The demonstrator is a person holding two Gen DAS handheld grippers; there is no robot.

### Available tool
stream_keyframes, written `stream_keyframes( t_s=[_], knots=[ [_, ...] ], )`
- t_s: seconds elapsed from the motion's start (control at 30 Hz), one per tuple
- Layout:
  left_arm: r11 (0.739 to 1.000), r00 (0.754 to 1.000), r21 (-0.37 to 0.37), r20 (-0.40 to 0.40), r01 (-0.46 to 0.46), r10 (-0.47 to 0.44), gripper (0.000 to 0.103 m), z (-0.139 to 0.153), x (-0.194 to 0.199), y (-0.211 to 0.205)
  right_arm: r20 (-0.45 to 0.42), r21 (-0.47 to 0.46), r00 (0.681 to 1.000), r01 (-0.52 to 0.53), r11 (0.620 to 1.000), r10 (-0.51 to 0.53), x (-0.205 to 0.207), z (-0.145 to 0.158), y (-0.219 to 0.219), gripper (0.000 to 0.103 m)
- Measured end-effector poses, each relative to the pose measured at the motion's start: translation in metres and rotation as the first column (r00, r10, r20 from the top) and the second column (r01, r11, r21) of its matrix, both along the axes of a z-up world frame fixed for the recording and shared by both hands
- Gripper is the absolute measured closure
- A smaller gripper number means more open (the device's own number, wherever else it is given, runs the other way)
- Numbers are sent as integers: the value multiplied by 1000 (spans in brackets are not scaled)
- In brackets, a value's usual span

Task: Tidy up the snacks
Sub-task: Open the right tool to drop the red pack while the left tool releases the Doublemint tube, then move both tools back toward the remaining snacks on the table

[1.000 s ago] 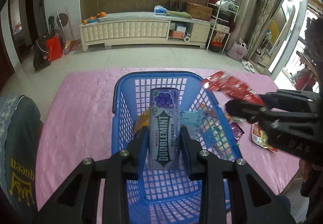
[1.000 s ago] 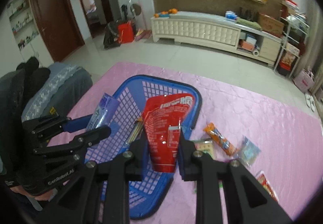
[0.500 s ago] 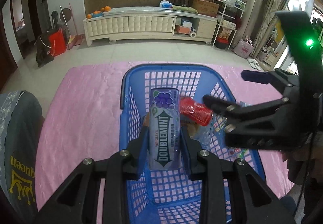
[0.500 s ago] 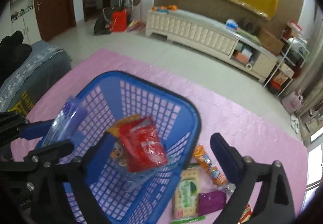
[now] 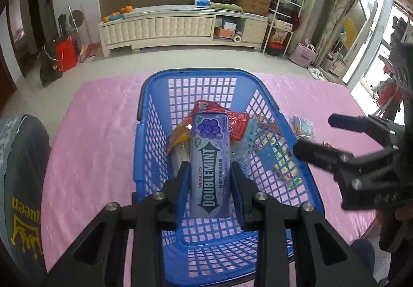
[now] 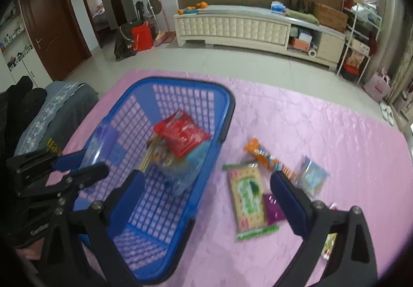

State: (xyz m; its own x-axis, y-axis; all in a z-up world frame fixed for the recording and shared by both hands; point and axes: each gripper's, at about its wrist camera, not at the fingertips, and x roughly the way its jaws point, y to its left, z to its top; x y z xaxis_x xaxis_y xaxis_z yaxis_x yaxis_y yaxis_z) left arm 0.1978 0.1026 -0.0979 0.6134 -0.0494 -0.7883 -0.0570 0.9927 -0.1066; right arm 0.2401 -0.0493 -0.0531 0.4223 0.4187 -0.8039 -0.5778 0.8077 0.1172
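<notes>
The left gripper hangs over the near end of the blue basket, its fingers closed on the long sides of a purple Doublemint pack. The pack's long axis runs forward along the fingers, toward the basket's far wall, with the grape picture at the far end and the lettering reading up its length. It is held above the basket floor, not resting on it.

Inside the basket, beyond the pack, a red packet lies tilted on top of a small heap of other wrappers, its long axis slanting toward the far right corner. The heap sits around the middle of the basket; what the lower wrappers are is hard to tell through the blur.

The right gripper has its fingers spread wide and holds nothing; it hovers over the basket's right rim.

The basket stands on a pink cloth covering the desk. To its right, several snacks lie flat and close together on the cloth: an orange packet, a green-and-cream packet with its long axis running near to far, a purple sachet touching it, and a pale blue packet.
</notes>
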Motion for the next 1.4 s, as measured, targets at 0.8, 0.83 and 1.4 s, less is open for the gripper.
stream_keyframes(
  t_s=[0.8,0.83,1.4],
  knots=[
    [999,1000,-49,-21,-8,7,37,-11,7,8,-69,60,997,35,998,-31,-5,-7,-10,4],
    [999,1000,-49,-18,-4,3,37,-7,2,5,-61,64,998,39,997,-35,-8,-1,-14,4],
    [994,986,-9,124,109,-107,22,61,-74,-73,37,84,991,125,989,-128,-81,61,-95,4]
  ],
)
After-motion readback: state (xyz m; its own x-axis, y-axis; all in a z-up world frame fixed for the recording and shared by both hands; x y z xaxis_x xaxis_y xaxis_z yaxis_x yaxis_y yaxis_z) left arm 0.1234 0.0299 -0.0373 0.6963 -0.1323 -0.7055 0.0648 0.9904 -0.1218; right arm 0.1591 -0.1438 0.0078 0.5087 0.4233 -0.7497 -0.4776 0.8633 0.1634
